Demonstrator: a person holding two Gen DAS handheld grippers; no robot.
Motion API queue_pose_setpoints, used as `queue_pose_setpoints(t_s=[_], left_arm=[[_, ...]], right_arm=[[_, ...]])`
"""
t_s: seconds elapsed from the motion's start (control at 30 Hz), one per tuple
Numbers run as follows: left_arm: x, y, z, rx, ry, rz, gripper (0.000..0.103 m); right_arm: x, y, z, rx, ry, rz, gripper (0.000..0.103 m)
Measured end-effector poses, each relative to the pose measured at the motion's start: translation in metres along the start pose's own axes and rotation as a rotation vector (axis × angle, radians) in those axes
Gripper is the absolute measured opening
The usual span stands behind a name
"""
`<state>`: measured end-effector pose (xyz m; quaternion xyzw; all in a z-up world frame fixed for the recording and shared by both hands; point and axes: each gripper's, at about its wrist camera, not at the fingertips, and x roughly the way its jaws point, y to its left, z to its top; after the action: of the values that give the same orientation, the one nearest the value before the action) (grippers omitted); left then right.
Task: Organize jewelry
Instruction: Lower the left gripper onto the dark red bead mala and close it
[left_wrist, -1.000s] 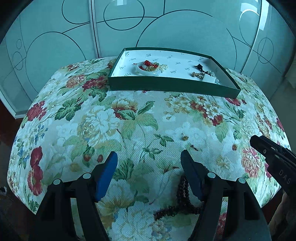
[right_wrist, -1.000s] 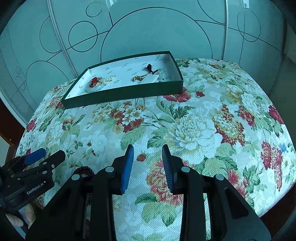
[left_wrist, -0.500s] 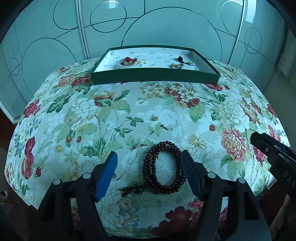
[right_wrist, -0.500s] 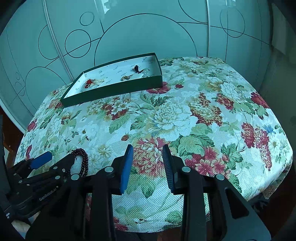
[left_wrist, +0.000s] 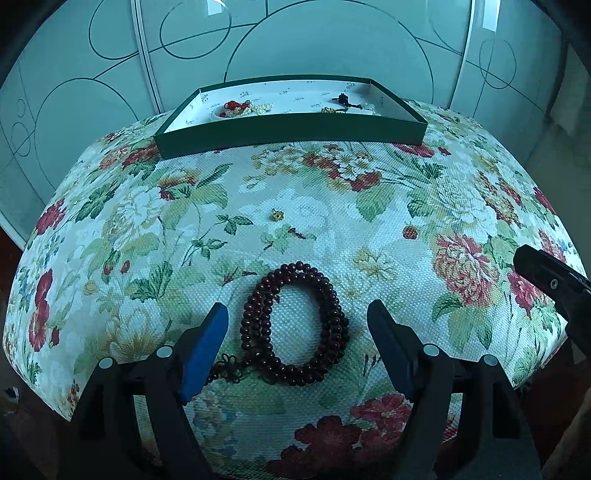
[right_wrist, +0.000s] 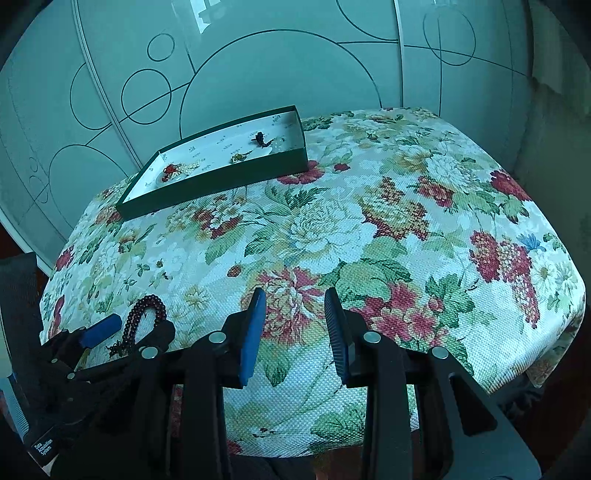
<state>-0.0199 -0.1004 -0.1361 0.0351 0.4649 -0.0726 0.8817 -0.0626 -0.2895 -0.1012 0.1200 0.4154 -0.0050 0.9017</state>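
1. The left tongs (left_wrist: 297, 321) stand wide over the near part of the counter (left_wrist: 461, 192), which is covered with a flowered cloth. Their jaws have just been opening further. The pads press on nothing.
2. A dark red bead bracelet (left_wrist: 295, 325) lies flat on the cloth between the two blue pads, in a doubled oval loop. It touches neither pad. Its knotted tassel end trails toward the left pad.
3. Farther up the cloth, beyond the bracelet, sits a small gold-coloured piece (left_wrist: 276, 214), and just beside it to the right a tiny dark red bit (left_wrist: 297, 233). What either one is cannot be told.
4. At the far edge of the counter stands a shallow green tray (left_wrist: 291, 134) with a white lining. In its left part lies a small white dish with red and pale beads (left_wrist: 242, 108). In its right part lie a dark knotted piece and a gold-coloured one (left_wrist: 341, 104), close together.
5. The right tongs (right_wrist: 295, 317) hang over the near right side of the cloth, jaws narrow but apart, with nothing between them. Only printed flowers show in the gap.
6. In the right wrist view the left tongs and the bracelet appear at the lower left, well apart from the right tongs.
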Motion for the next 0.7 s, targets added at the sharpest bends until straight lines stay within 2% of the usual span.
queue_pose_setpoints(t_s=[0.07, 0.13, 0.2, 0.33, 0.4, 0.47, 0.63, 0.7], left_arm=[[0.0035, -0.0001, -0.0016, -0.004, 0.011, -0.001, 0.075], [0.0024, -0.0013, -0.0023, 0.006, -0.007, 0.0, 0.068], [0.0017, -0.0026, -0.0016, 0.016, -0.015, -0.004, 0.054], [0.0007, -0.0049, -0.0006, 0.036, -0.026, -0.013, 0.04], [-0.0004, -0.0054, -0.0008, 0.047, -0.03, -0.012, 0.024], [-0.0008, -0.0042, -0.0007, 0.051, -0.032, -0.015, 0.018], [-0.0016, -0.0018, -0.0006, 0.057, -0.038, -0.028, 0.016], [-0.004, -0.0026, -0.0002, 0.071, -0.052, -0.021, 0.011]], right_arm=[[0.0002, -0.0002, 0.0, 0.0, 0.0, -0.001, 0.033], [0.0004, -0.0005, 0.0, 0.001, 0.001, -0.001, 0.033], [0.0007, -0.0008, 0.0001, 0.002, 0.002, -0.002, 0.033], [0.0008, -0.0006, -0.0006, 0.0, 0.001, -0.003, 0.033], [0.0013, -0.0003, -0.0007, 0.002, 0.001, -0.005, 0.033], [0.0013, 0.0, -0.0007, 0.001, -0.001, -0.008, 0.033], [0.0021, 0.0019, -0.0005, -0.009, -0.002, -0.013, 0.033], [0.0026, 0.0041, -0.0004, -0.014, -0.001, -0.015, 0.033]])
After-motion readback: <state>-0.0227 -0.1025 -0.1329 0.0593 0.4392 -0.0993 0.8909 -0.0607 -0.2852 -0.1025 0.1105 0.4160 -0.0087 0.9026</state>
